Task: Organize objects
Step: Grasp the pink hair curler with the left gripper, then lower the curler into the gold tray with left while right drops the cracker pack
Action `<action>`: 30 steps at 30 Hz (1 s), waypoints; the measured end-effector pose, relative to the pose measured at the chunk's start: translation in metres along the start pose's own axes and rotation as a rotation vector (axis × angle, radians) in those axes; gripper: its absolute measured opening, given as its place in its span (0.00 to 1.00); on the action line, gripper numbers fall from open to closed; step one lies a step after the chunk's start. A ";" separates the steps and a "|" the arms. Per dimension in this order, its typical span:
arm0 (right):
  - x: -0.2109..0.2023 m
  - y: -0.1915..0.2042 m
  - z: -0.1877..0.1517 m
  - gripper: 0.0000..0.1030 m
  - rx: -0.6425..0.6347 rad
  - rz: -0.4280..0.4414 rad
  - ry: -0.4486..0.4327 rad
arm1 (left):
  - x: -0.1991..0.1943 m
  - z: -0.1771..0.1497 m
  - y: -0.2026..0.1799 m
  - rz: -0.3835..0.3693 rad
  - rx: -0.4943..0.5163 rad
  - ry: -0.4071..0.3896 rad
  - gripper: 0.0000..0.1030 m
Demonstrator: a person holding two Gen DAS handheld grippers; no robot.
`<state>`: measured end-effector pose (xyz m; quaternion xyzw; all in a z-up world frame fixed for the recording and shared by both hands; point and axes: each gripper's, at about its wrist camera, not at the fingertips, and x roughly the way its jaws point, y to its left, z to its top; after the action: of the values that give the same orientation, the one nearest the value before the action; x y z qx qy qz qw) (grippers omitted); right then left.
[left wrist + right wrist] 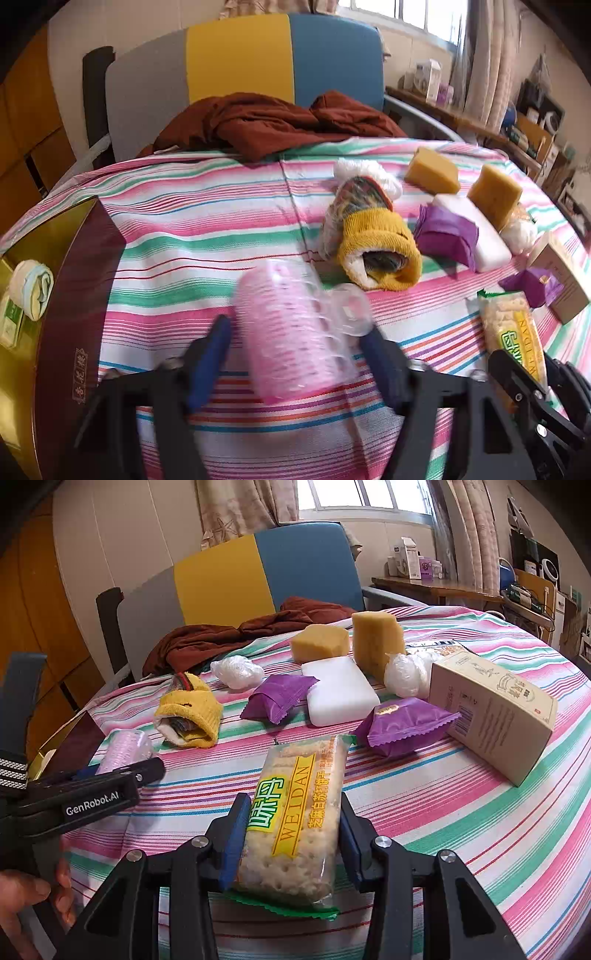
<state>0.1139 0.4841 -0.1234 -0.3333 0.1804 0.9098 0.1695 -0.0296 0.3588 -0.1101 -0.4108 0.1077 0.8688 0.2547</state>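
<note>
Left wrist view: gold-lined box (55, 266) at the left edge already holds a rolled pale cloth (31, 290) and a green-labelled packet (11, 321), so I'd judge the sorting as started but mostly undone. Everything else is loose on the striped tablecloth (207, 229).

Left gripper (295, 354), bottom centre, has its jaws part-way in around a pink ribbed clear bottle (291, 332). The bottle is motion-blurred; the pads look to stand just off its sides, so I can't tell if there is firm contact. Not calling it a grip. Bottle long axis runs from lower centre up toward centre frame, cap end (351, 308) leaning right.

Right wrist view: right gripper (291, 842), bottom centre, jaws clamped on the cracker pack (295, 812), blue pads pressing both long edges. Pack long axis runs up-frame, pointing away from the camera along the fingers, tilted slightly right; near end with the green crimp sits between the jaws, far end reaches mid-frame. Whether it's lifted or resting on the cloth I can't tell.

Left to clear, mid to upper right of that view:
- yellow sock roll (192, 712)
- two purple sachets (277, 698), (402, 723)
- white block (341, 690)
- two yellow sponges (319, 642), (376, 642)
- two plastic wads (238, 672), (404, 675)
- beige carton (491, 712)
</note>
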 end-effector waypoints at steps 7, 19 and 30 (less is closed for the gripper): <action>0.000 0.002 -0.001 0.44 -0.005 -0.005 -0.006 | -0.010 -0.011 0.009 -0.041 -0.022 -0.054 0.58; -0.021 0.018 -0.018 0.43 -0.028 0.072 -0.011 | -0.030 -0.035 0.027 -0.073 -0.045 -0.087 0.58; -0.046 0.034 -0.015 0.43 0.045 0.110 -0.005 | -0.056 -0.060 0.033 -0.152 -0.028 -0.088 0.58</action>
<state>0.1407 0.4388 -0.0962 -0.3167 0.2185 0.9142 0.1269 0.0223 0.2868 -0.1061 -0.3825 0.0527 0.8657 0.3185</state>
